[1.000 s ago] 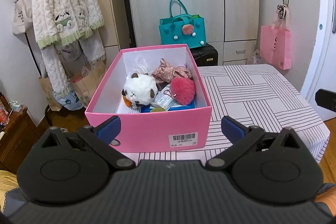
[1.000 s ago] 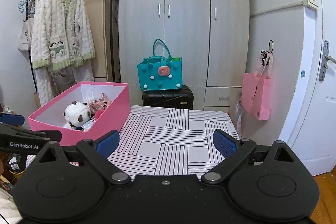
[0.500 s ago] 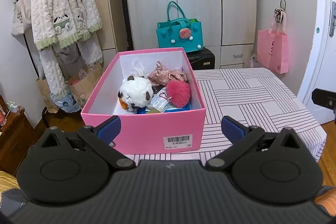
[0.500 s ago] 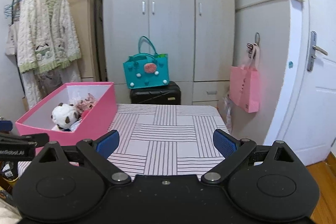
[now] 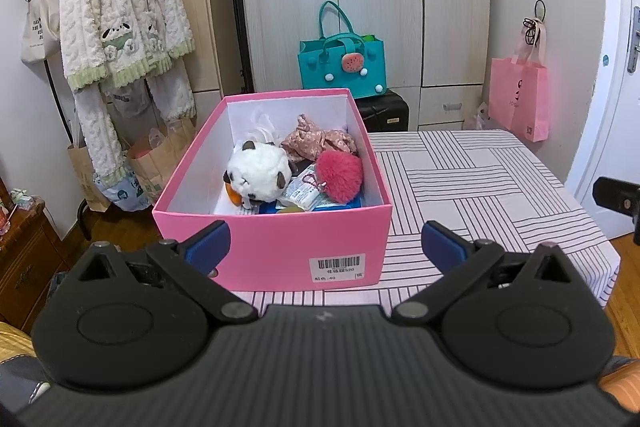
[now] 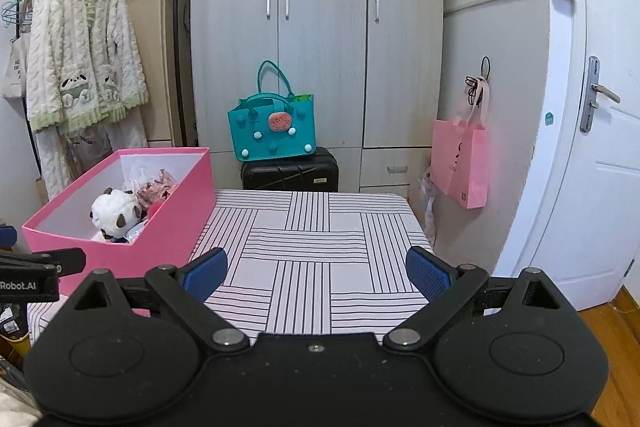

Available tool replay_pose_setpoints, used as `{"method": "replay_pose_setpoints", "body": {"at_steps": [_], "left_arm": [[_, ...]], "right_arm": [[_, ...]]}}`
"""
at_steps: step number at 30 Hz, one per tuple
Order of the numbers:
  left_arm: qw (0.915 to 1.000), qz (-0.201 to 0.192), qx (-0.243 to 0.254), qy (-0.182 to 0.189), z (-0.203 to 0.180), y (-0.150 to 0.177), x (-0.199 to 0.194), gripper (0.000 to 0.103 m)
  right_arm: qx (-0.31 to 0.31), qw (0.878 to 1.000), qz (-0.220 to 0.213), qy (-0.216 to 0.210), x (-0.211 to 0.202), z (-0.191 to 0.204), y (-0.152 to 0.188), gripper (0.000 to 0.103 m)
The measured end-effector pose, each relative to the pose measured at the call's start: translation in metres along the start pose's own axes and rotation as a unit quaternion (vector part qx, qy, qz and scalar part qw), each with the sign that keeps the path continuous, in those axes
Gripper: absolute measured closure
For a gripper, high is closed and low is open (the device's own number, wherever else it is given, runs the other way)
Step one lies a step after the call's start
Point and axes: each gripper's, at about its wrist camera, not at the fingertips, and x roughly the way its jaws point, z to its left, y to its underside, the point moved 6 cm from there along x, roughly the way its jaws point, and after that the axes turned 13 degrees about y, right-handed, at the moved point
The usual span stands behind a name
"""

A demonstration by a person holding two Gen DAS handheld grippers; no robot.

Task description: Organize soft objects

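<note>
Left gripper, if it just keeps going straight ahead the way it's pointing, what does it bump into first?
Most likely the near wall of the pink box: the open left gripper points squarely at it, level with its upper half, though depth is hard to judge.

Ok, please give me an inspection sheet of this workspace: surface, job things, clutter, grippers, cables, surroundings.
Surface: table with striped cloth, bare beside the box.
Job's things: pink box on the table's left part, holding a white plush toy, a red pompom and a floral fabric piece.
Clutter: small packets in the box.
Grippers: left gripper open, empty, facing the box; right gripper open, empty, over the cloth.
Cables: nothing seen.
Surroundings: wardrobe, teal bag on a black suitcase, pink bag, hanging robe, door.
</note>
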Motion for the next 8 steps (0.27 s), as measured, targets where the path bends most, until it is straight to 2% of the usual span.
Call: {"method": "replay_pose_setpoints", "body": {"at_steps": [8], "left_arm": [[0.9999,-0.005,0.004,-0.008,0.0009,0.0003,-0.0020,0.000]], "right_arm": [[0.000,1.000,0.001,0.000,-0.0005,-0.0002,0.0006,0.005]]}}
